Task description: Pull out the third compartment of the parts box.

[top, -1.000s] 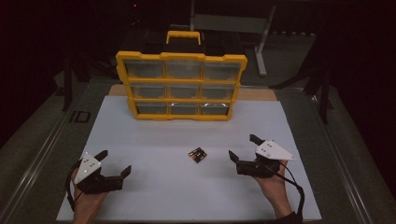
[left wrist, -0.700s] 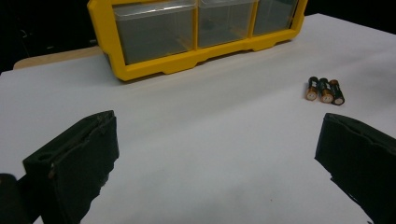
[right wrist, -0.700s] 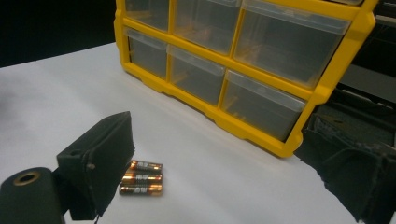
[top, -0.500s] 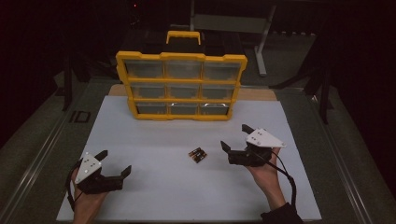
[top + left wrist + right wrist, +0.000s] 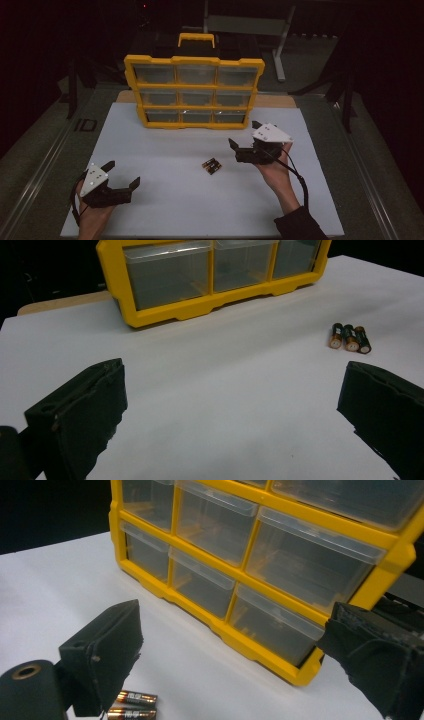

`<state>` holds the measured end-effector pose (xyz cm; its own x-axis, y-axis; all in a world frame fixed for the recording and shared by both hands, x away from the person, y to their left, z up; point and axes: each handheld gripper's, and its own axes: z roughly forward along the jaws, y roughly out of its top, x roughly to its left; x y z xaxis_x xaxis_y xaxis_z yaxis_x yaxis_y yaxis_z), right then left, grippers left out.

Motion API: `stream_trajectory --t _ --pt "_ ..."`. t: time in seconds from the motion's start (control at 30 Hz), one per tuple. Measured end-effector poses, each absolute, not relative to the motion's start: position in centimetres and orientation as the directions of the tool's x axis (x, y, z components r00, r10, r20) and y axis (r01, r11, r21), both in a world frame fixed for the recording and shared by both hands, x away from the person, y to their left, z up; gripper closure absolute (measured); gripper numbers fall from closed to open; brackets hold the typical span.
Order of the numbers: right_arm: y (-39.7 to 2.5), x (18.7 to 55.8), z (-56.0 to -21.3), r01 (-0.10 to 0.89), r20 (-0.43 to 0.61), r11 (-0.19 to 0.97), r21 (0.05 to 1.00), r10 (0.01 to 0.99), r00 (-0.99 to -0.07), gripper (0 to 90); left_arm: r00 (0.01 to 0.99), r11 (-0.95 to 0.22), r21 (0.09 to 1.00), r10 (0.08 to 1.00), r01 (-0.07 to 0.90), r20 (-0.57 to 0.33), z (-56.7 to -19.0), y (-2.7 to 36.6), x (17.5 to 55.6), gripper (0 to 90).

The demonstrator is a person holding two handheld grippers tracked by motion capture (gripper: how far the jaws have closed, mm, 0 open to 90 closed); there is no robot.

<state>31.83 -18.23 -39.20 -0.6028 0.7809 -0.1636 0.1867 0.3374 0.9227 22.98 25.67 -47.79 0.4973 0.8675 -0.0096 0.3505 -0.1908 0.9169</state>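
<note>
A yellow organizer with nine clear drawers stands upright at the back of the white mat. Three small batteries lie side by side on the mat in front of it. My right gripper is open, held above the mat just right of the batteries and pointing at the organizer's lower right corner. In the right gripper view, the drawers fill the space between the jaws and the batteries lie low at the left. My left gripper rests open near the front left, with the batteries ahead to its right.
The mat's front edge runs near the person's wrists. A wooden board shows behind the organizer. Dark table frame and metal legs surround the mat. All the drawers look shut.
The right gripper has moved forward and to the left, from the mat's front right toward the organizer's lower right corner. The left gripper has stayed in place.
</note>
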Motion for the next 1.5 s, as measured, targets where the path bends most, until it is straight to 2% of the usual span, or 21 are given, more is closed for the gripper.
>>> stream_trajectory --t 0.17,0.6,1.27,1.5 --pt "-17.5 32.9 -38.5 0.174 -0.193 0.363 0.915 0.775 -0.602 8.3 0.501 -0.193 0.917 0.866 0.349 -0.009 -47.8 25.6 23.0 0.0" --pt "-16.2 35.6 -37.4 0.160 -0.194 0.358 0.920 0.769 -0.609 7.6 0.501 -0.194 0.915 0.866 0.353 -0.009 -47.8 25.6 23.1 0.0" --pt "-15.3 40.7 -38.0 0.217 -0.217 0.402 0.889 0.789 -0.575 7.6 0.505 -0.200 0.914 0.863 0.353 -0.006 -47.8 25.6 23.1 0.0" --pt "-14.8 41.7 -38.6 0.230 -0.278 0.473 0.851 0.776 -0.565 7.7 0.507 -0.203 0.913 0.862 0.354 -0.005 -47.8 25.5 23.1 0.0"
